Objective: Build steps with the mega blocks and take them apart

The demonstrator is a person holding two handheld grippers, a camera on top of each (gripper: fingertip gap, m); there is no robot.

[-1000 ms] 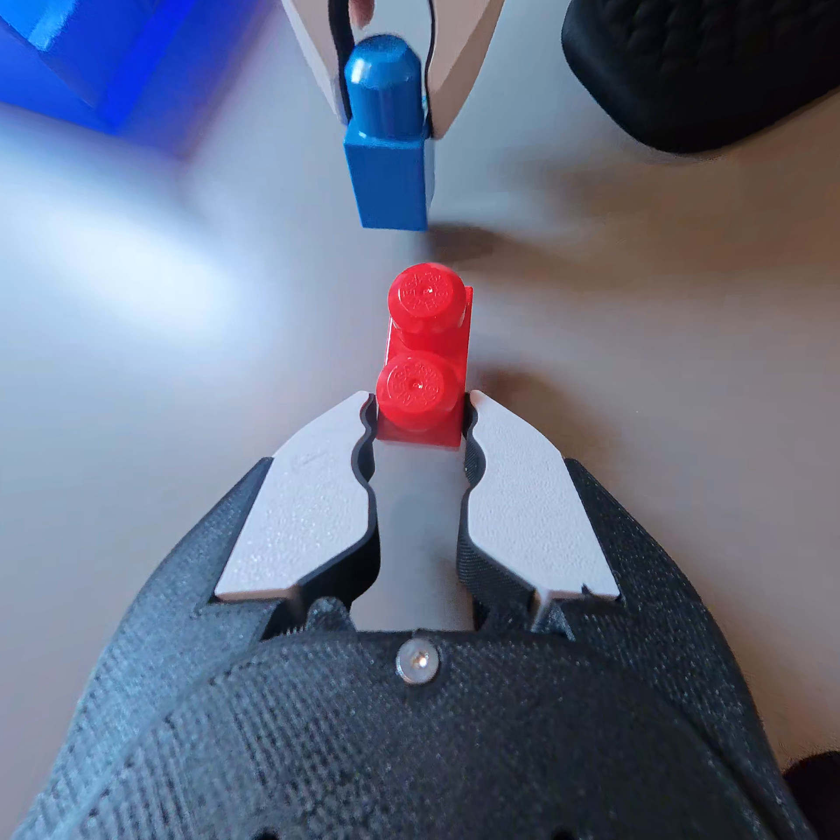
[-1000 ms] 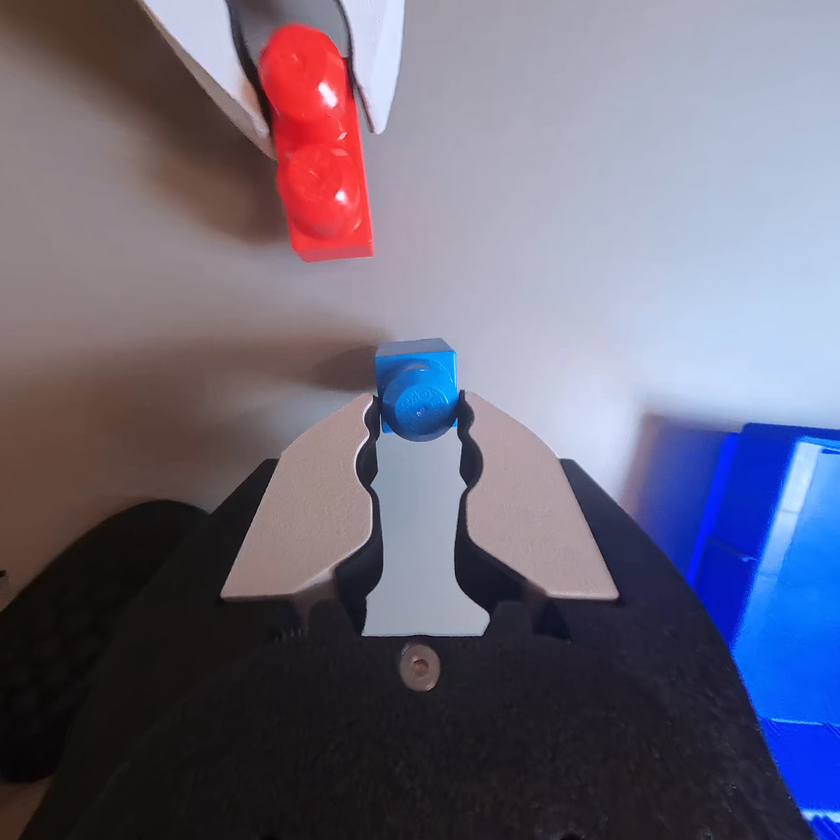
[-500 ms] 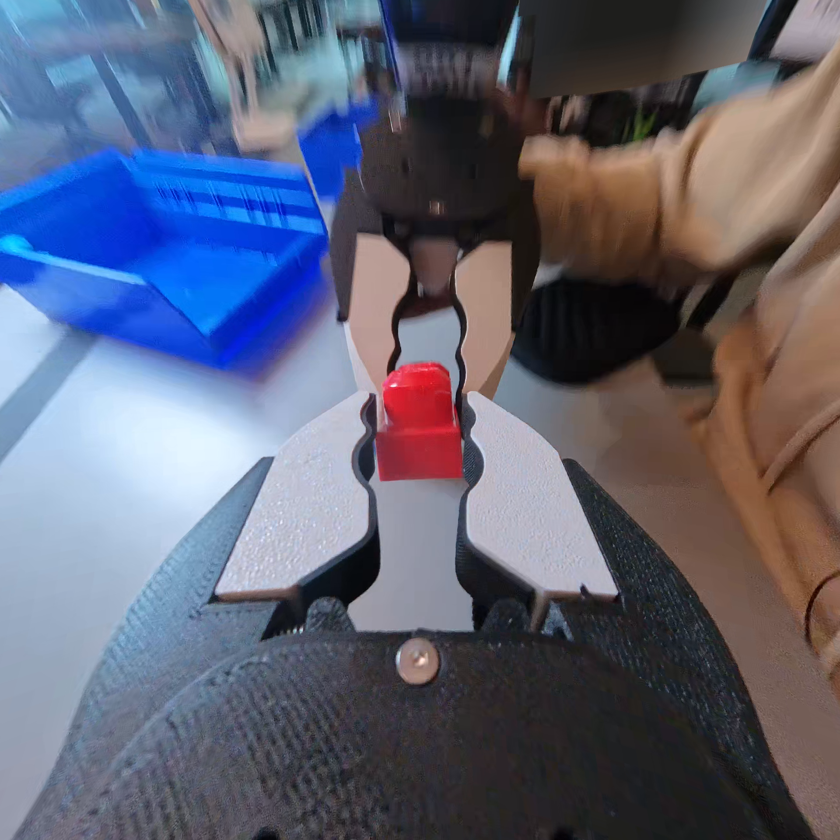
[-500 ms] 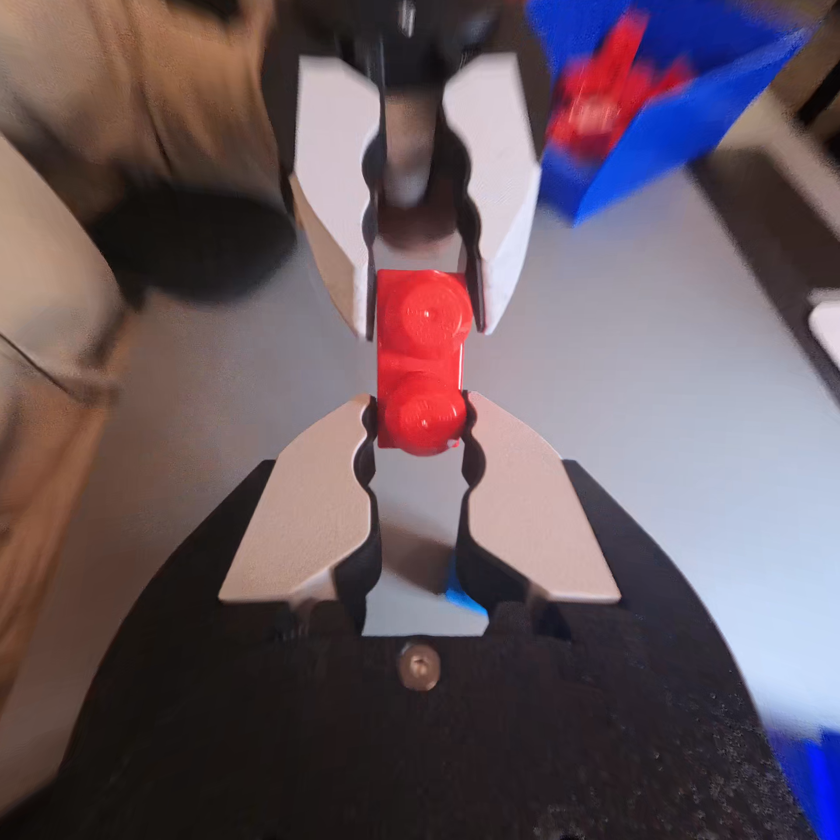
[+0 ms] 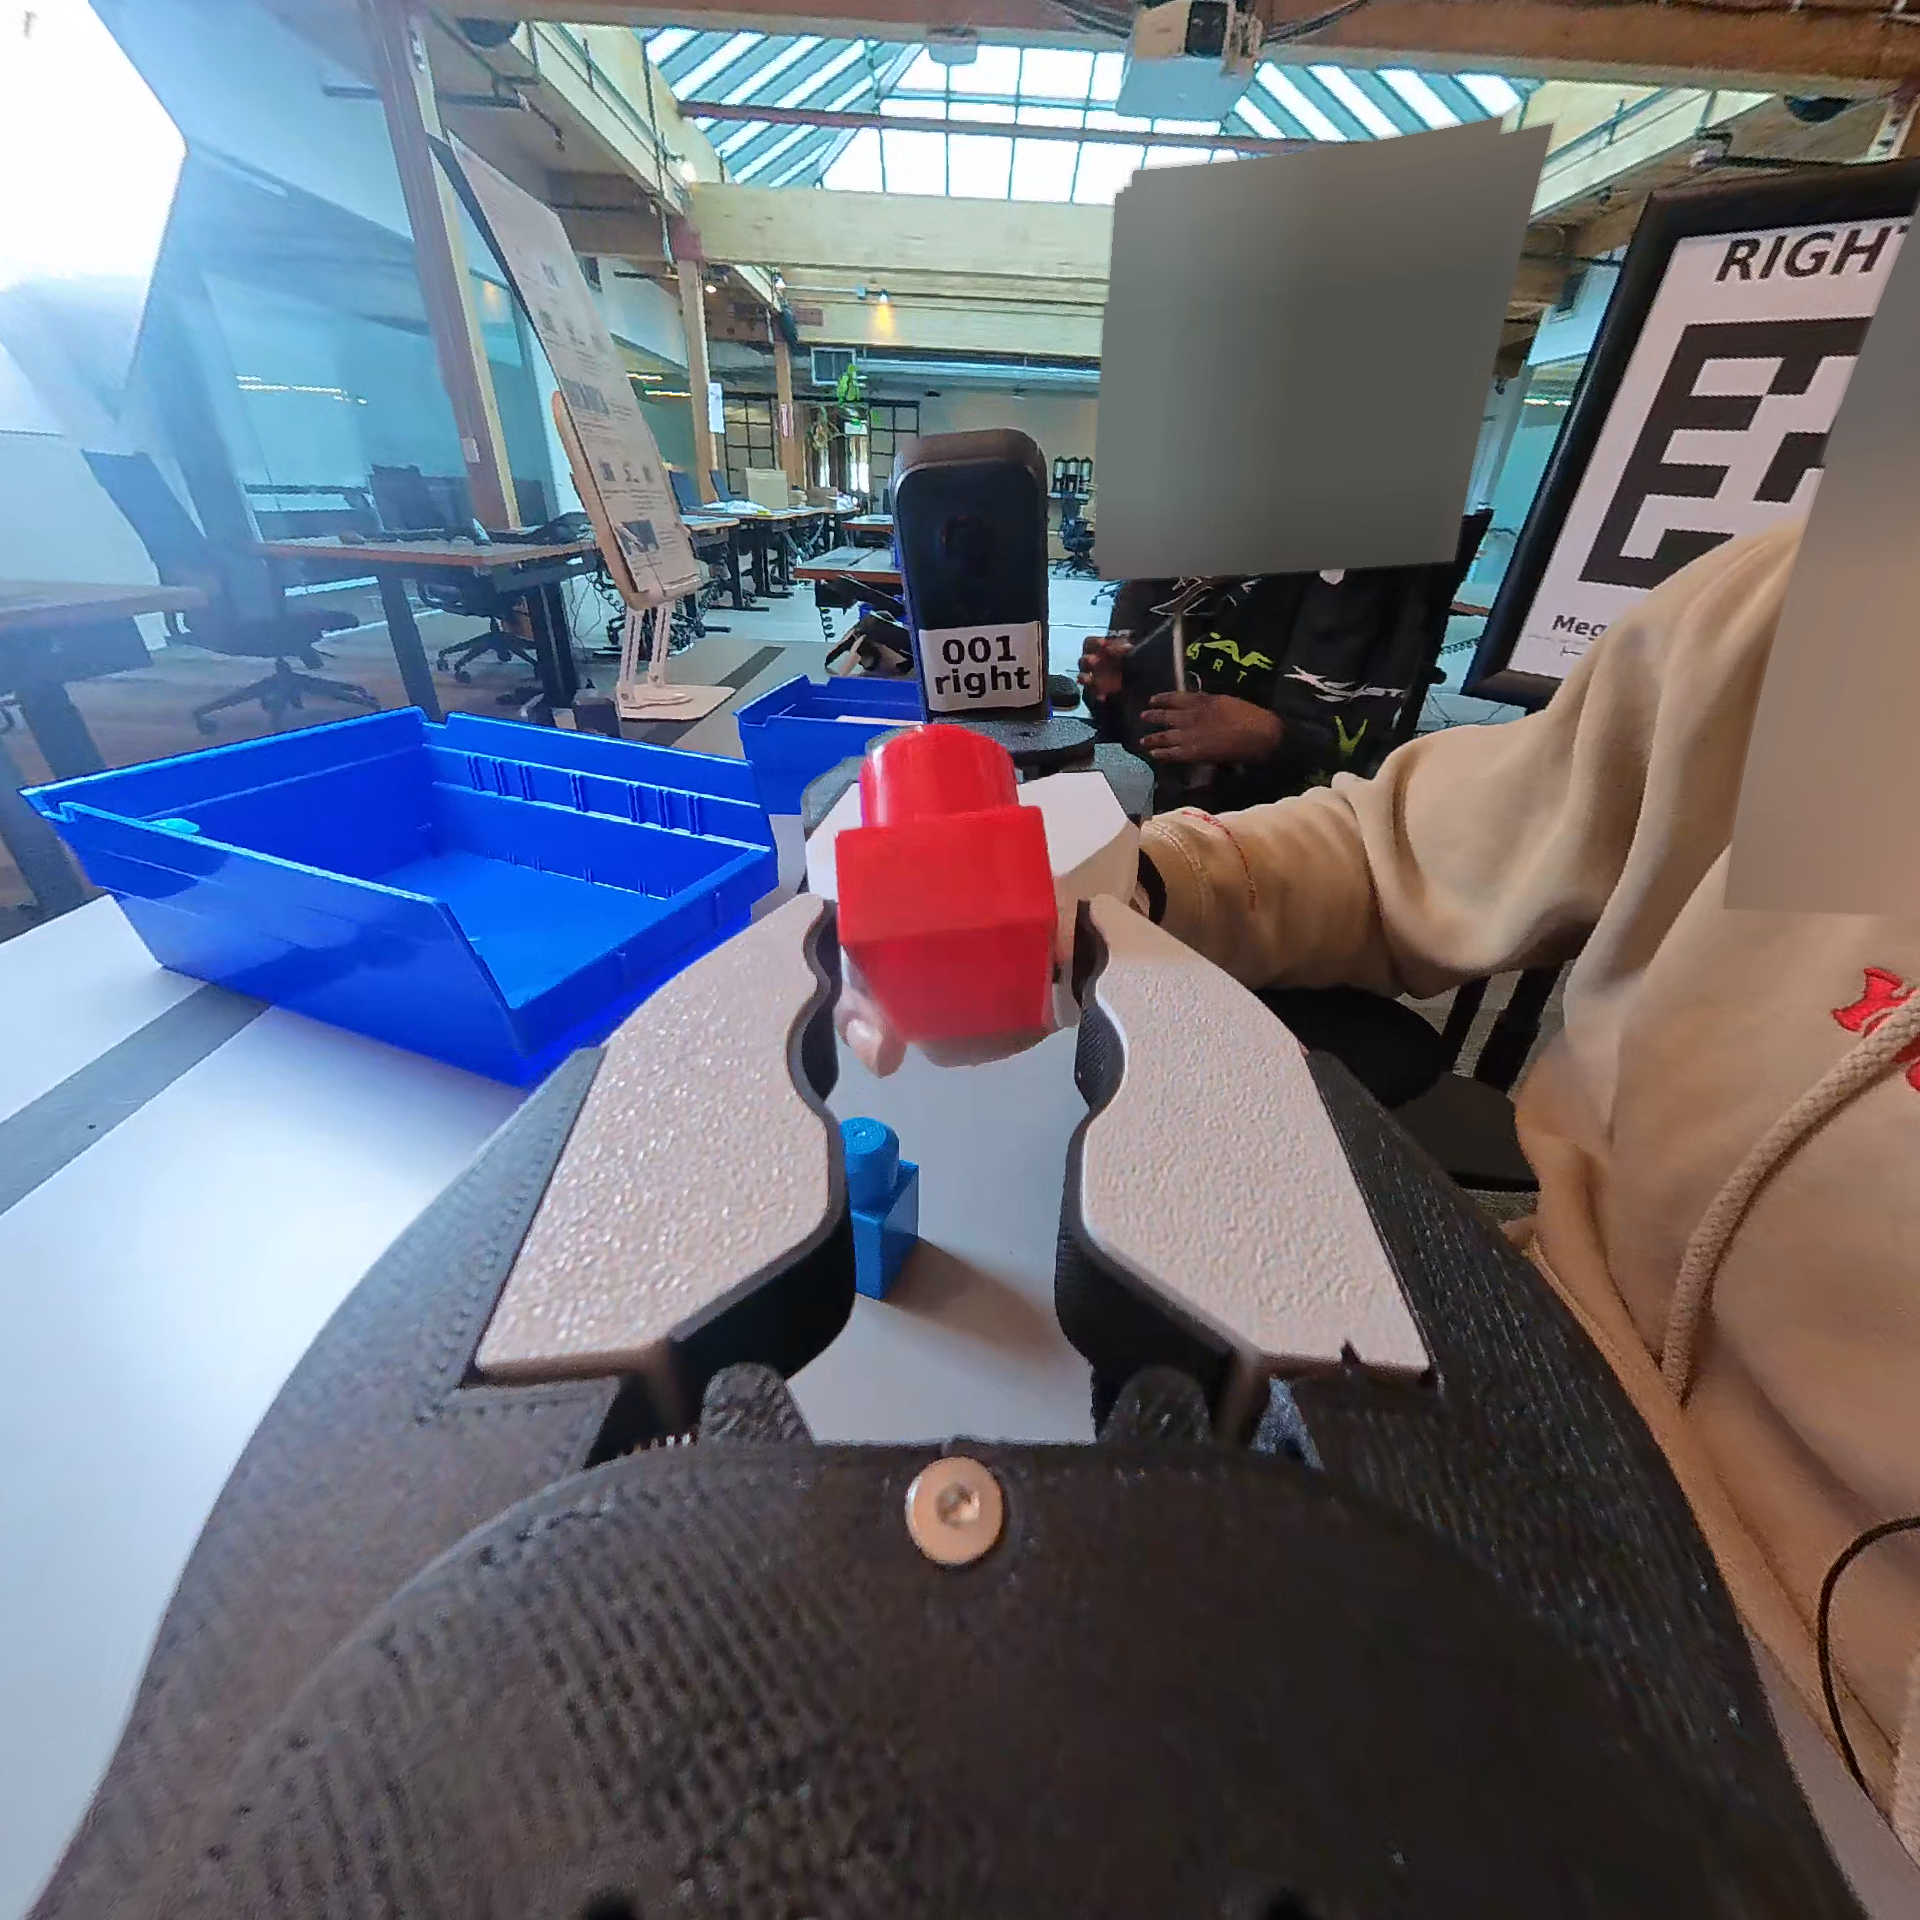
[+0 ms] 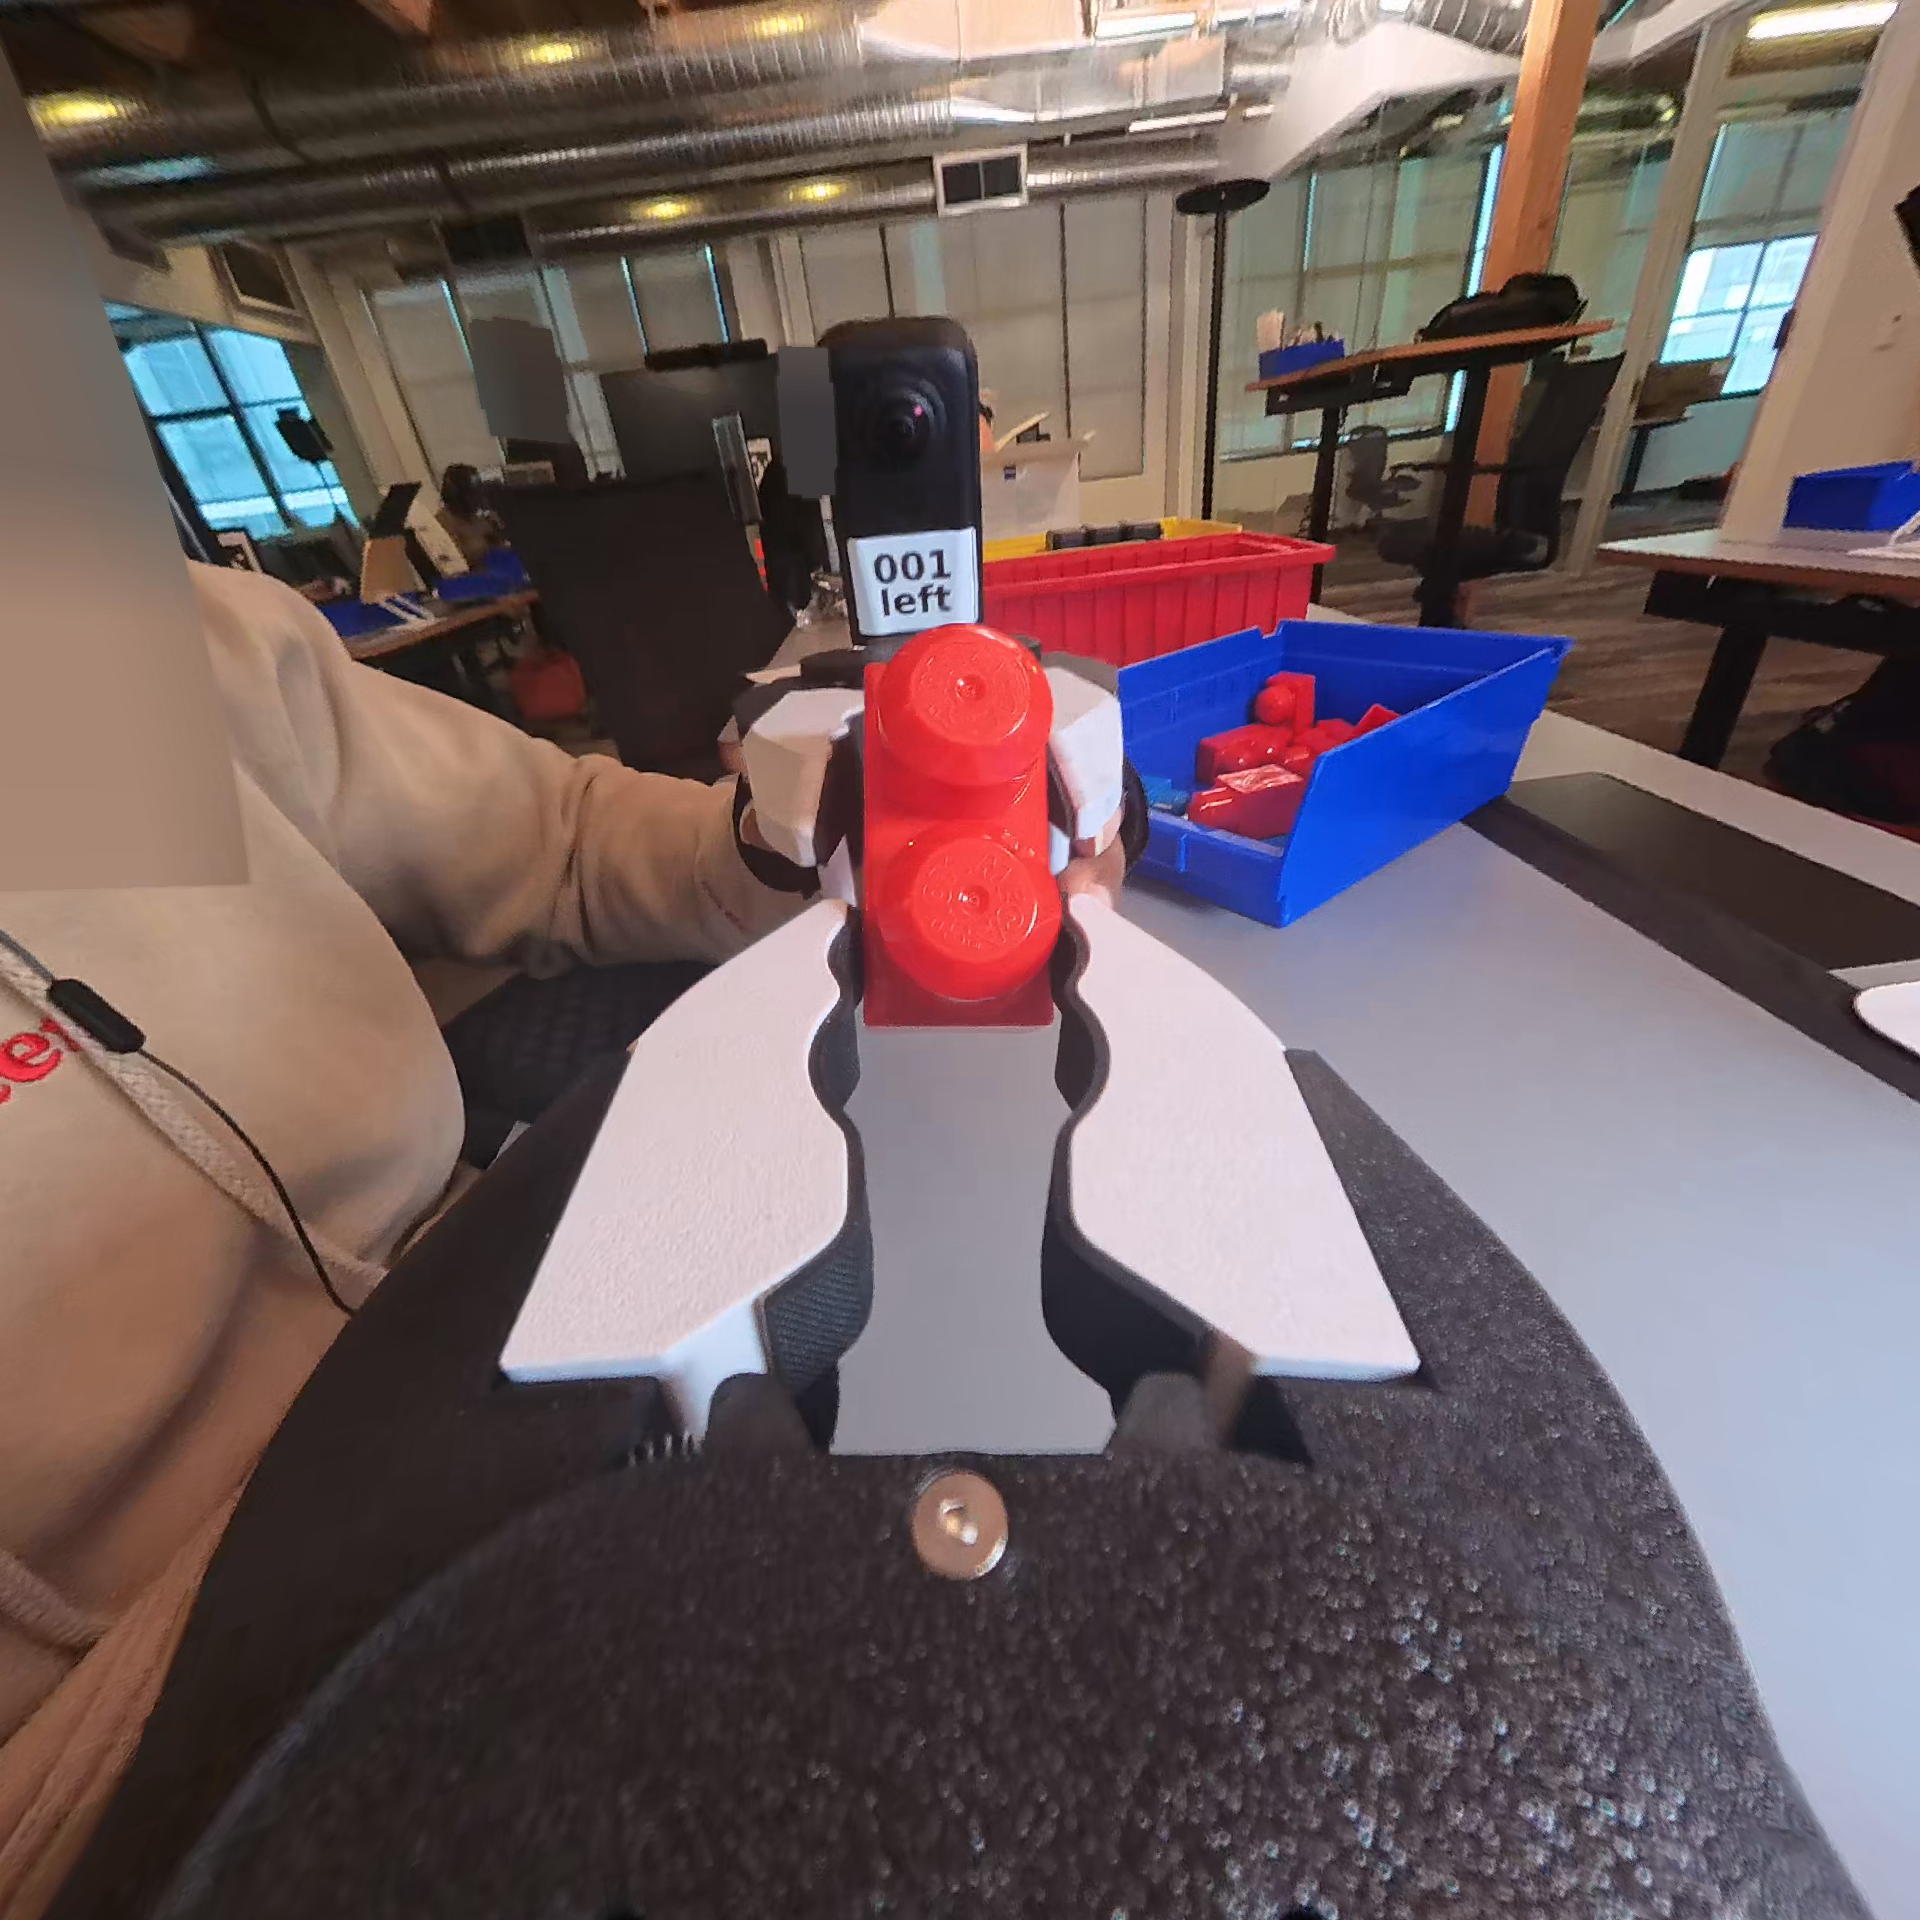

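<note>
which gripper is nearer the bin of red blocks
Left. The left gripper is close beside the bin, gripping one end of the red block; the right gripper grips the other end, farther from the bin.

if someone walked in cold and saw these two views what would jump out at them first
The bright red two-stud block held in mid-air at the centre, with the left gripper and the right gripper closed on its opposite ends, facing each other. Next, a small blue block standing alone on the grey table beneath it. Then the blue bins: an empty one in the left wrist view, another with red blocks in the right wrist view.
</note>
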